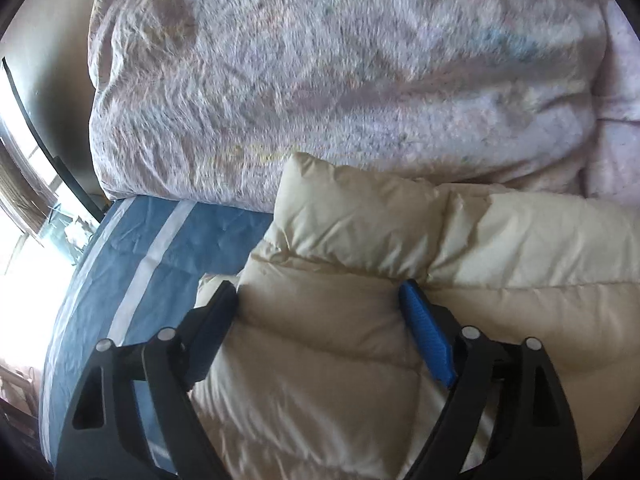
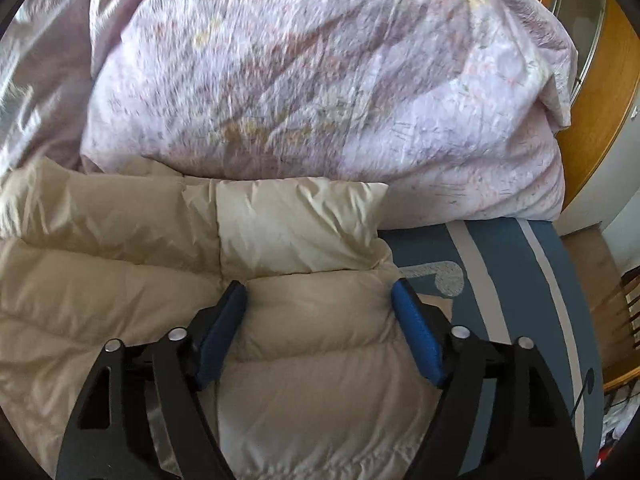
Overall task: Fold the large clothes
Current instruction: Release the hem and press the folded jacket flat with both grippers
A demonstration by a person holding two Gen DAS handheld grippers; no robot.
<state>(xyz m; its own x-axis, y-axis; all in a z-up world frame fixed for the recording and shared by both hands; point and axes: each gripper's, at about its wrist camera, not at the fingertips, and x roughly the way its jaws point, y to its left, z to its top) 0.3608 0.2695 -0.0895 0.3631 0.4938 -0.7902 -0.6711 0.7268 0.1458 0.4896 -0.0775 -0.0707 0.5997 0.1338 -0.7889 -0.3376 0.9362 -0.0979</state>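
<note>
The left tool (image 1: 318,300) has its two blue-padded fingers spread wide, straddling a puffy section of a cream quilted jacket (image 1: 360,280) without pinching it. The right tool (image 2: 320,300) is spread the same way, its pads sitting on either side of another padded section of the same jacket (image 2: 280,240). The jacket lies on a bed, its stitched channels running across both views, with one plump end panel jutting toward a large crumpled duvet (image 1: 320,80) in pale lilac with a faint floral print. The duvet (image 2: 320,80) is heaped just behind the jacket and touches it. Under both is a blue bedsheet (image 1: 160,248) with white stripes, showing to the left of the jacket in the left view and to the right (image 2: 520,280) in the right view. A wooden frame (image 2: 600,100) curves along the far right edge.
</note>
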